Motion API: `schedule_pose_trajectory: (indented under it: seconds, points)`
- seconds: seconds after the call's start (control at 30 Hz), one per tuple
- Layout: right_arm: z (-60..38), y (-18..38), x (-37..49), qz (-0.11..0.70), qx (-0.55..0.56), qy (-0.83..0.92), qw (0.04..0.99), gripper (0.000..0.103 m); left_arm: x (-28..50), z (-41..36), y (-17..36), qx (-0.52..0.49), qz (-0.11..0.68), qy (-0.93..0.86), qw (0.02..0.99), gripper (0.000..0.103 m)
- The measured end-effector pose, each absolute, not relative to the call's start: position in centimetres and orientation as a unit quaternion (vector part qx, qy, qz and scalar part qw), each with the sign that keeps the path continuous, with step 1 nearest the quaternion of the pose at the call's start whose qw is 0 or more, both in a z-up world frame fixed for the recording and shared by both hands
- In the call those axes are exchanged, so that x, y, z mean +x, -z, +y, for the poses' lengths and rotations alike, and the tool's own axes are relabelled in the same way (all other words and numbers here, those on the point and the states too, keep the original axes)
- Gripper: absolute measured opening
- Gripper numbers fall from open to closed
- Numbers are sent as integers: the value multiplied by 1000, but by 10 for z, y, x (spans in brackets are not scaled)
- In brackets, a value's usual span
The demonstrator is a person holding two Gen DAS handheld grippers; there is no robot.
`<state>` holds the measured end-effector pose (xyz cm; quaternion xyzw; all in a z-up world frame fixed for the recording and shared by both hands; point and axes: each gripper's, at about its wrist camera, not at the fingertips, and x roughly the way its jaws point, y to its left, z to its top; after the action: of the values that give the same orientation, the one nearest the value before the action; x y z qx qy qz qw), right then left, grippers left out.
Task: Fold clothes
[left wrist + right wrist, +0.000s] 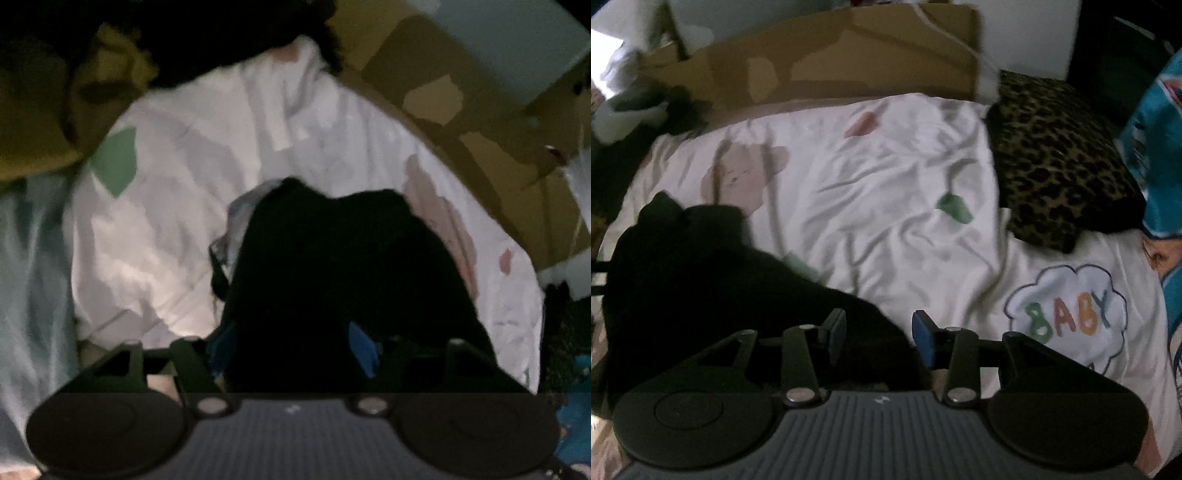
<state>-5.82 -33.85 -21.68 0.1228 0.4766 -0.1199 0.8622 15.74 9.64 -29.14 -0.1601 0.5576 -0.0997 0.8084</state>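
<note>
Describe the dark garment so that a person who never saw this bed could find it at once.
Start from the white blanket with pastel shapes and the word BABY, which covers the bed in front of the cardboard box. The black garment lies crumpled on its near left part, just ahead of the right gripper. It is plain black, unlike the leopard-print pillow at the right.

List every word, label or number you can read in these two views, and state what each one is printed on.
"BABY" – coloured letters inside a cloud outline printed on the white bedsheet, seen in the right wrist view.
A small pale mark on the right gripper's grey body: too small to read.
A similar mark on the left gripper's body: blurred, unreadable.
Nothing else legible; the left wrist view is dark and blurred.
</note>
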Motion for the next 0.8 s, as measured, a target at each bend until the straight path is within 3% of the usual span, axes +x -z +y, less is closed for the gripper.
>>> schedule_pose_trajectory:
  seconds: [0.33,0.53,0.6,0.67,0.8]
  points:
    - [-286,172,-26,466,75,71,879,47,160,115,325,-183,594,88,778,71]
    - [-251,153,-6,449,55,22,892,50,152,121,335,-197,599,109,768,43]
    - [-244,151,0,446,56,11,893,51,152,123,335,-214,598,118,763,21]
    - [-241,152,5,446,65,4,893,51,151,125,329,-230,591,128,763,13]
    - [-237,160,11,449,76,-15,890,51,149,110,305,-220,568,168,775,11]
